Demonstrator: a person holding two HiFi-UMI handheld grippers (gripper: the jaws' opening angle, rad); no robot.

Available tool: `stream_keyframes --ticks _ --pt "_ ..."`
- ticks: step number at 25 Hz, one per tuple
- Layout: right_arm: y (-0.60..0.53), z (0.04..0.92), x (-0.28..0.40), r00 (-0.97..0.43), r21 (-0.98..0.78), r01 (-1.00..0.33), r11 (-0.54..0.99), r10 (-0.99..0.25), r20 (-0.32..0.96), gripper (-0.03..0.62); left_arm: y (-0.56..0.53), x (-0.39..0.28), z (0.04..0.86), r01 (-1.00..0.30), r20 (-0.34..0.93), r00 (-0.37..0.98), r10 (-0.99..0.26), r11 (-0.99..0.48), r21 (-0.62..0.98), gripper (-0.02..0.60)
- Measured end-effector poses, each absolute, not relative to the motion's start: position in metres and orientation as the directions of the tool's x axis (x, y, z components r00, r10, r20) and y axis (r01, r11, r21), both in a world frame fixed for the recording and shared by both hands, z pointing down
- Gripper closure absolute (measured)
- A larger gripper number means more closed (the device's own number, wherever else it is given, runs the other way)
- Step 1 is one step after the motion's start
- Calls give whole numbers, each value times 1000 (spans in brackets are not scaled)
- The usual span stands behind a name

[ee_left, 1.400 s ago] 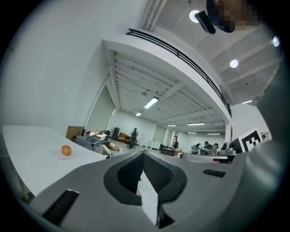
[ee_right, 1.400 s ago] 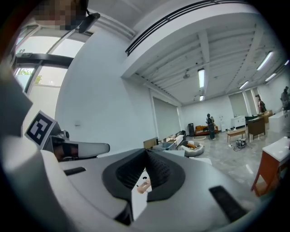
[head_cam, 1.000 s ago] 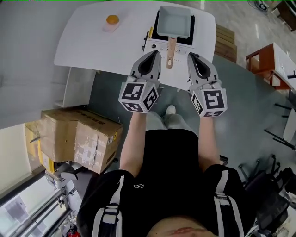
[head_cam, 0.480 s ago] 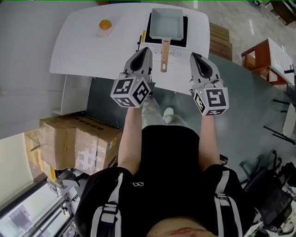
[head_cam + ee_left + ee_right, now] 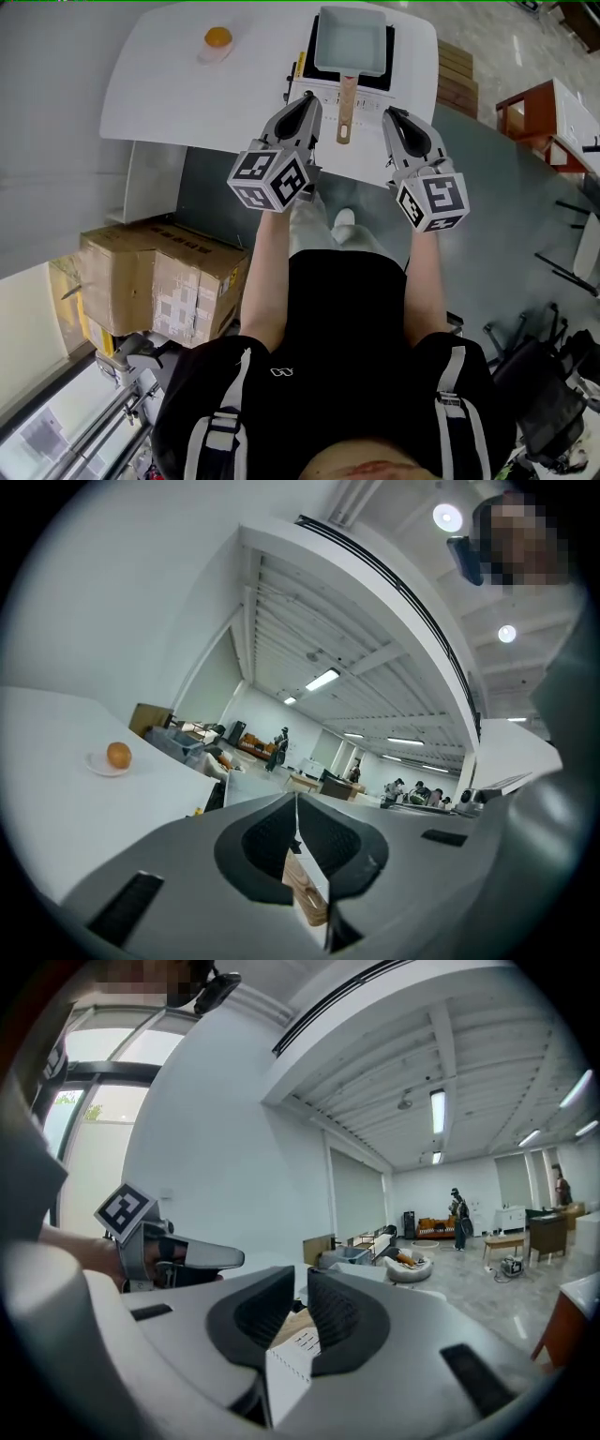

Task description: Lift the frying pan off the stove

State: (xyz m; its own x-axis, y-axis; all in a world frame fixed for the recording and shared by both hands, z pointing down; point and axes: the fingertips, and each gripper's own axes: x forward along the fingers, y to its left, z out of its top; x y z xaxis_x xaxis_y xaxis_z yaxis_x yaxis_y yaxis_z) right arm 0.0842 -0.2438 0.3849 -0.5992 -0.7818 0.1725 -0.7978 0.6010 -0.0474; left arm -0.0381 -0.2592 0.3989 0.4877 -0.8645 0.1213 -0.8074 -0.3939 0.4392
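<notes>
1. White rounded table (image 5: 159,89) over a grey floor; cardboard boxes (image 5: 150,281) stacked on the floor at lower left.
2. Orange (image 5: 217,37) on a small plate (image 5: 212,54), at the left of the tabletop, well apart from the stove.
3. Left gripper (image 5: 309,97): over the table's near edge, just left of the pan's handle, not touching it. Jaws barely parted, a thin slit only, having just been opening; nothing between them.
4. Stove (image 5: 321,91): white body with a black top, on the right part of the table.
5. Frying pan (image 5: 352,42): rectangular, pale grey, resting on the stove. Wooden handle (image 5: 346,108) pointing toward the person, between the two grippers.
6. Right gripper (image 5: 392,114): just right of the handle, apart from it. Jaws a narrow gap apart, having just been opening; empty.
7. Wooden furniture (image 5: 544,117) on the floor at far right.
</notes>
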Motion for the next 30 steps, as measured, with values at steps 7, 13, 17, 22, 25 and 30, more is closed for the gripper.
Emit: stream_keyframes --ticks 7,13,17,22,25,30 --pt "-250 406 74 -633 -105 -771 628 -742 221 516 -268 -32 422 -761 145 536 -832 -403 508 574" --pt "-248 440 64 -745 -367 -664 651 -621 244 414 -276 -34 440 -671 130 582 -803 -384 634 572" --pt "-243 459 50 -799 -461 -597 657 -543 259 414 -279 -28 454 -616 147 638 -756 -387 686 480" --pt "-242 473 38 -836 -533 -541 650 -481 263 413 -281 -19 467 -591 178 685 -706 -396 703 480" --pt "-241 480 34 -853 -545 -519 659 -441 278 413 -281 -8 473 -511 160 752 -639 -414 753 472" --pt "-237 488 30 -873 -569 -487 663 -392 289 413 -284 0 483 -470 174 798 -578 -414 780 403"
